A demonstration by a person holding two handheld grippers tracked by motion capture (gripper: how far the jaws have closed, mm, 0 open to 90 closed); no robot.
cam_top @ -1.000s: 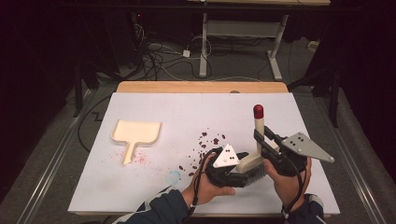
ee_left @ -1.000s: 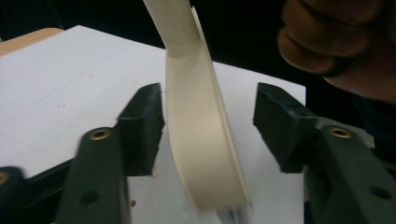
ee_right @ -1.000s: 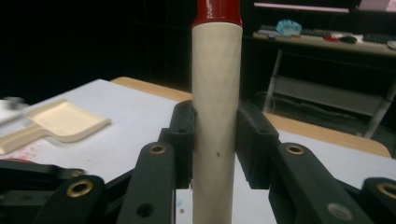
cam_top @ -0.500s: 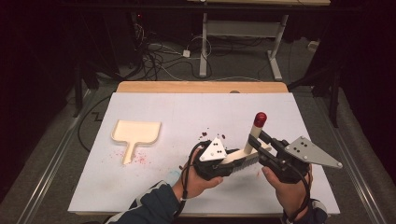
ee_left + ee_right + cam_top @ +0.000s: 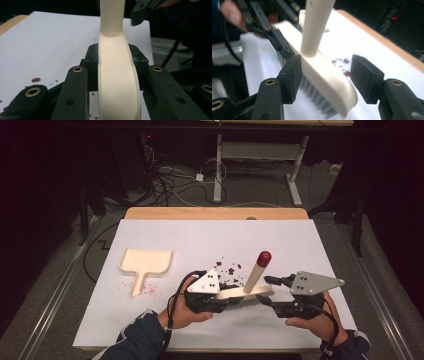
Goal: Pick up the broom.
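Two grippers at one brush (image 5: 254, 275), low over the near edge of the white table (image 5: 200, 240). Left gripper (image 5: 231, 299) pressed tight on one end of the cream brush head, pads flat against both sides. Right gripper (image 5: 267, 292) spread around the other end with the jaws just opened, bristles and head between the pads but clear of both. Handle tilted up and away, red tip uppermost.

Judged as a handover all but finished: hold taken on the left, released on the right, only the right hand's withdrawal left. No sweeping done yet, to judge by the dark red crumbs (image 5: 227, 270) scattered just beyond the brush.

Farther left, well apart from both hands, a pale dustpan (image 5: 145, 262) lying flat with nothing visible inside, a few pinkish specks (image 5: 150, 290) on the sheet beside its handle
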